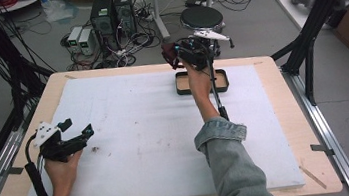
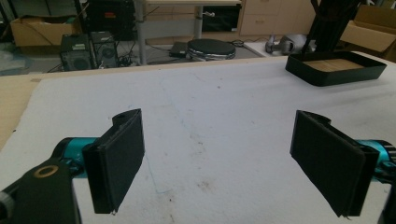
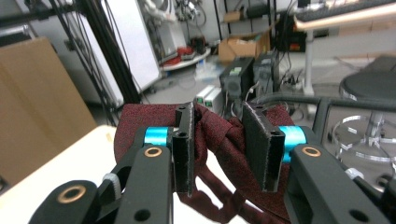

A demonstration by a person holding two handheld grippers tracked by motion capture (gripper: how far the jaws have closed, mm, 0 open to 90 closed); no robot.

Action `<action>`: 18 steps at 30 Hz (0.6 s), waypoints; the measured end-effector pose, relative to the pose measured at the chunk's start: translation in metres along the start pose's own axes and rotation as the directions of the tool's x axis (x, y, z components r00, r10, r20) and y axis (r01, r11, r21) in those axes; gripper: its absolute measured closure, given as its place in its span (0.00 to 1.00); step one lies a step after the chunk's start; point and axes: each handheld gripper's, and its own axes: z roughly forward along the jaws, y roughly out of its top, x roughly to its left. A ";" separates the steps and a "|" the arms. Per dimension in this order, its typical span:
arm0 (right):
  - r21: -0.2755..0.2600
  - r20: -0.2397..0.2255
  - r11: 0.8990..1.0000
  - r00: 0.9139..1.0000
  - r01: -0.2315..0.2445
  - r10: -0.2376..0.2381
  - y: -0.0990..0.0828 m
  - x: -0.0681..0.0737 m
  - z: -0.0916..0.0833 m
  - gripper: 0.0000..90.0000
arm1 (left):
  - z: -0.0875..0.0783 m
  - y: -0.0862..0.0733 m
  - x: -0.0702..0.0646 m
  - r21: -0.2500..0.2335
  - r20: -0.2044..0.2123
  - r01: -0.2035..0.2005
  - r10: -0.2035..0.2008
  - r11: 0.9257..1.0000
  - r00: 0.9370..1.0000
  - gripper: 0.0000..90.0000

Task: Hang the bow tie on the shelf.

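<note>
Right gripper [image 1: 183, 52] raised at the far edge of the table [image 1: 275, 111], above the far left corner of the black tray [image 1: 220, 80], jaws clamped on a bunched dark red cloth [image 3: 219, 135]. Left gripper [image 2: 219, 158] resting low at the near left over the white mat [image 2: 210, 112], jaws wide apart, nothing between them. Pick-up apparently done; judging by the position, placing the cloth down in the tray or on the mat not yet done. Tray bare inside, wood showing. Cloth crumpled, folds hanging downward from the jaws, so long axis roughly vertical; no clear pointing end discernible.
</note>
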 end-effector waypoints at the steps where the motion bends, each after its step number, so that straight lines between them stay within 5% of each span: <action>1: 0.000 0.000 1.000 1.000 0.000 0.000 0.000 0.000 0.000 0.73 | 0.000 0.000 0.000 0.001 0.000 0.000 0.000 1.000 1.000 0.20; 18: -0.060 -0.010 0.997 0.999 -0.046 0.046 0.008 -0.013 0.016 0.73 | 0.000 0.000 0.001 0.004 0.004 0.006 -0.006 1.000 1.000 0.20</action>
